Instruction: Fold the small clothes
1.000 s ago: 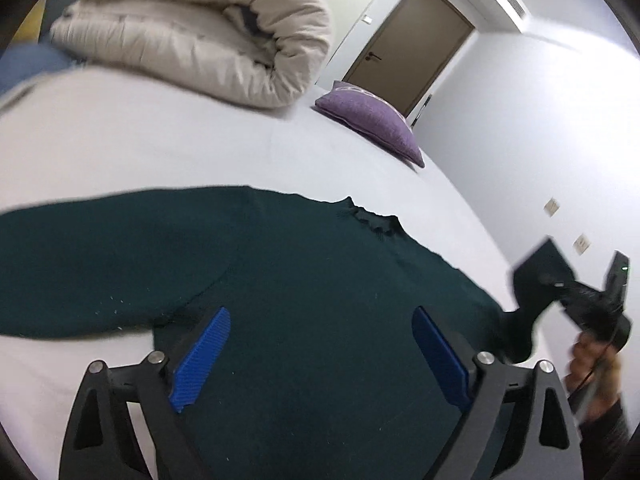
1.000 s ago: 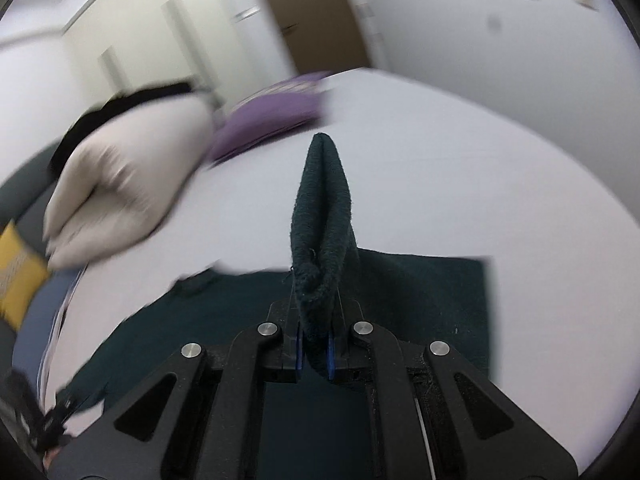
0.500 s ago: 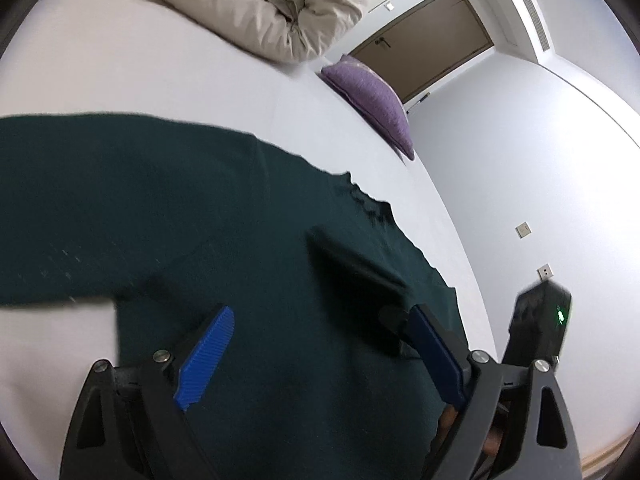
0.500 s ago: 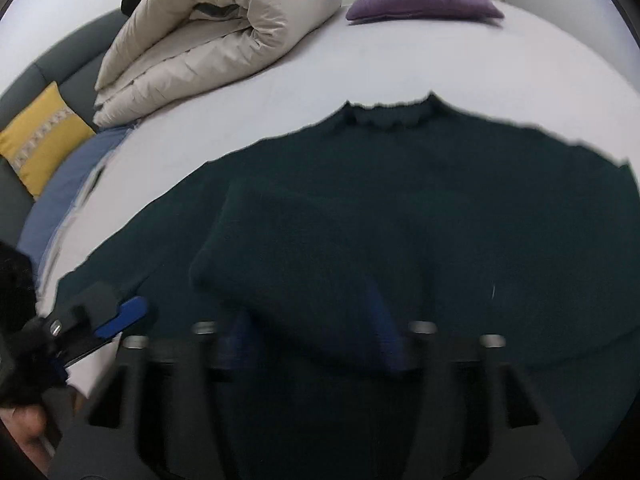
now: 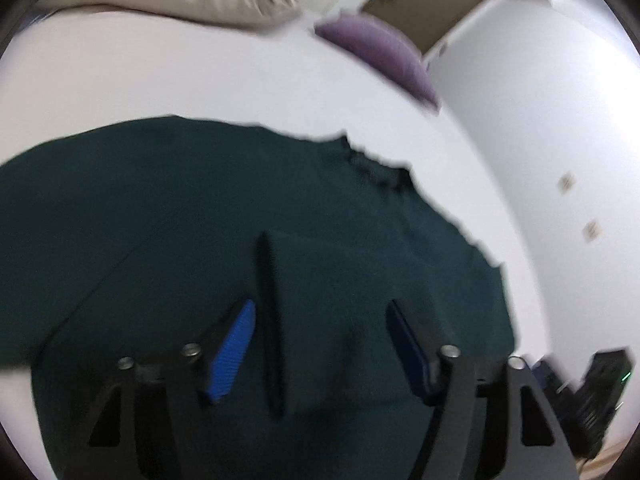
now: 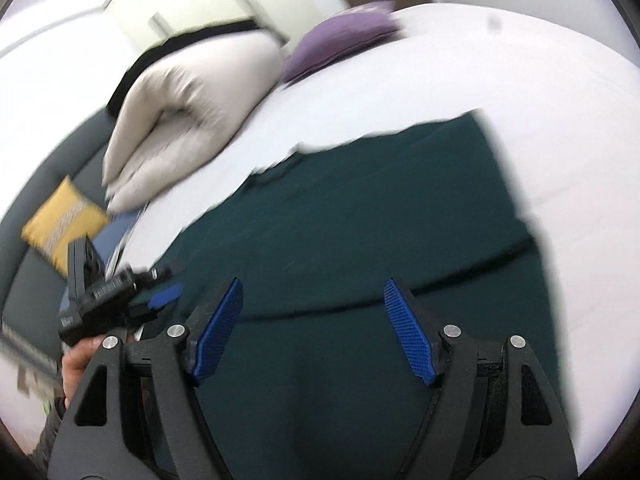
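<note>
A: Why does the sweater lie flat across the lower half of both views?

B: Spread on the bed, it folds cleanly. One sleeve already lies doubled over its body, lower centre of the left view.

A: And the grippers?

B: The right gripper has just been opening; its jaws stand spread above the cloth with nothing between them, likely having let that sleeve go. The left gripper has just been closing somewhat, yet its jaws are apart too, the sleeve's edge lying between them unpinched.

A: The count?

B: One sweater, two grippers. One purple pillow at the upper centre, one rolled duvet at the upper left, one yellow cushion at the left edge.
</note>
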Available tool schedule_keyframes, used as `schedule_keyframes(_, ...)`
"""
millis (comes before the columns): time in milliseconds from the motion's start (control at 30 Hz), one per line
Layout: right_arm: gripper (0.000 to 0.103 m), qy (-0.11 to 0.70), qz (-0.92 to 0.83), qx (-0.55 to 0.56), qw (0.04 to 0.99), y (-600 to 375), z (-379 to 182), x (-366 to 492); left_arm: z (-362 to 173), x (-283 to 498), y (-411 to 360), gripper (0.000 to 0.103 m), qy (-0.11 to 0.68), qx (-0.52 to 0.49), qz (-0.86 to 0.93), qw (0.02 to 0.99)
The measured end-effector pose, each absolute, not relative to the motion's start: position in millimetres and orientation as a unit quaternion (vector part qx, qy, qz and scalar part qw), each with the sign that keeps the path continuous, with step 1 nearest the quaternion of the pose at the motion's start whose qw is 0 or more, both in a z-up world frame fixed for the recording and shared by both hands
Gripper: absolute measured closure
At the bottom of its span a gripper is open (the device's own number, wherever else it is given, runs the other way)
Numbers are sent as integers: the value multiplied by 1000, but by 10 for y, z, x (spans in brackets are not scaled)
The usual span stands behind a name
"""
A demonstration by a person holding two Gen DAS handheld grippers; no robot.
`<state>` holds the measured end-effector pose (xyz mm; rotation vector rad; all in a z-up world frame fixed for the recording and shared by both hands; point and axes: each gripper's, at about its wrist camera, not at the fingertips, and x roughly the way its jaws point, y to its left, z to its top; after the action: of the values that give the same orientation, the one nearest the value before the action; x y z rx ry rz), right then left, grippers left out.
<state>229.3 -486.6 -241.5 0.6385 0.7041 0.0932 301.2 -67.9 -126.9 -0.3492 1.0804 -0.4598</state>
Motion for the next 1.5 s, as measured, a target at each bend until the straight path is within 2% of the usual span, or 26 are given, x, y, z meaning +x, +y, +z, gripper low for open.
schedule_keyframes(67,39,337,15,328,882,-5151,-2461,2336,-1284,3090,-809,53,511,-122,-191,829)
schedule_keyframes(100,41,340,1,341,876,-5332,-2493,2354,-1277,3095,-826,55,512,-114,-185,831)
schedule_keyframes(133,44,343,-9,350,872,-5433,-2555,2406,-1265,3112,-846,62,513,-106,-181,832)
schedule_keyframes(167,50,348,-16,358,866,-5571,-2600,2411,-1252,3127,-862,72,514,-101,-178,833)
schedule_keyframes(267,55,367,-35,367,854,-5883,-2724,2454,-1225,3156,-844,88,512,-95,-173,836)
schedule_keyframes(333,59,387,-34,365,846,-5956,-2811,2574,-1163,3161,-810,94,499,-110,-179,841)
schedule_keyframes(400,64,405,-32,348,845,-5965,-2848,2668,-1060,3130,-806,94,476,-117,-185,852)
schedule_keyframes(467,83,414,-33,320,852,-5922,-2828,2746,-948,3058,-821,94,450,-116,-193,864)
schedule_keyframes(567,91,418,-44,304,855,-5952,-2847,2750,-989,3023,-834,94,436,-109,-184,874)
schedule_keyframes(700,97,414,-67,282,863,-5969,-2870,2730,-1378,3047,-695,91,456,-125,-174,864)
schedule_keyframes(833,98,400,-79,297,864,-5989,-2923,2681,-1373,3025,-606,90,442,-148,-184,865)
schedule_keyframes(933,100,388,-93,315,861,-6061,-2957,2580,-1350,2997,-580,84,432,-141,-187,871)
schedule_keyframes(1033,100,395,-97,314,858,-6064,-2921,2517,-1414,3034,-549,80,435,-155,-196,865)
schedule_keyframes(1133,93,380,-113,304,866,-6131,-2715,2482,-1444,2984,-589,75,428,-154,-201,868)
schedule_keyframes(1200,63,361,-114,308,873,-6216,-2561,2586,-1440,2950,-649,71,420,-137,-199,874)
schedule_keyframes(1233,38,358,-111,308,874,-6223,-2500,2695,-1435,2942,-684,69,418,-128,-198,877)
schedule_keyframes(1267,35,356,-101,305,877,-6230,-2461,2812,-1435,2941,-703,68,417,-123,-199,878)
schedule_keyframes(1300,37,358,-90,289,883,-6206,-2435,2976,-1436,2936,-714,66,416,-121,-200,879)
schedule_keyframes(1333,46,367,-86,265,887,-6176,-2441,3120,-1441,2932,-710,65,413,-122,-202,879)
schedule_keyframes(1367,72,388,-79,249,884,-6143,-2494,3280,-1445,2928,-696,65,412,-125,-203,879)
schedule_keyframes(1400,86,426,-69,240,870,-6108,-2615,3470,-1450,2929,-680,65,411,-130,-206,879)
schedule_keyframes(1433,92,450,-78,230,859,-6092,-2714,3573,-1456,2927,-652,66,409,-135,-208,878)
schedule_keyframes(1500,96,437,-108,198,871,-6075,-2728,3623,-1470,2926,-622,66,406,-145,-212,877)
